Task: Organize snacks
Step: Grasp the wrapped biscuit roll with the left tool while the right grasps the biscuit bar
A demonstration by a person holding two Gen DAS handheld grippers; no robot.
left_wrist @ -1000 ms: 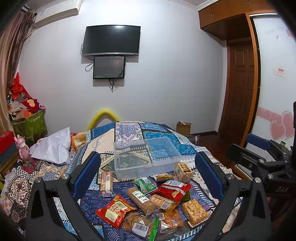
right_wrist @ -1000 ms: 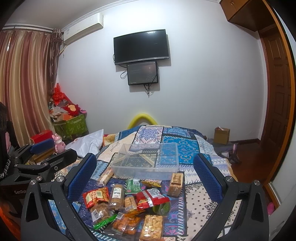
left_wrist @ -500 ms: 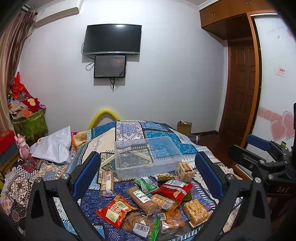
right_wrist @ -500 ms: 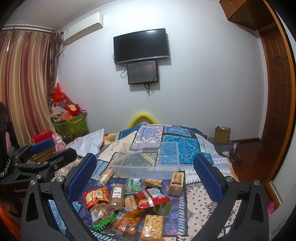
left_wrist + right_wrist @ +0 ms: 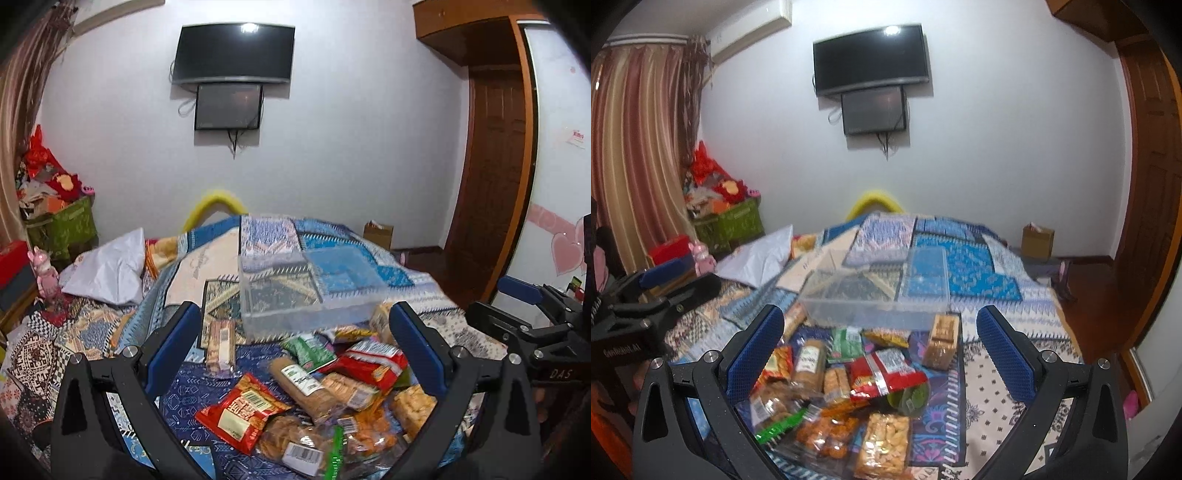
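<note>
A pile of snack packets lies on a patterned bedspread: a red chip bag (image 5: 242,410), a tan biscuit roll (image 5: 303,384), a second red bag (image 5: 886,373), a cracker pack (image 5: 884,445) and a small biscuit box (image 5: 943,341). Behind the pile stands an empty clear plastic bin (image 5: 306,291), also in the right wrist view (image 5: 875,291). My left gripper (image 5: 295,343) is open and empty above the pile. My right gripper (image 5: 881,350) is open and empty, over the same pile.
A long wafer pack (image 5: 220,343) lies apart at the pile's left. A white pillow (image 5: 107,269) and a green crate (image 5: 62,225) sit to the left. A cardboard box (image 5: 1038,242) stands on the floor by the wooden door (image 5: 491,166).
Both grippers have moved forward and tilted down toward the snack pile; the view is slightly blurred. Both stay open.
</note>
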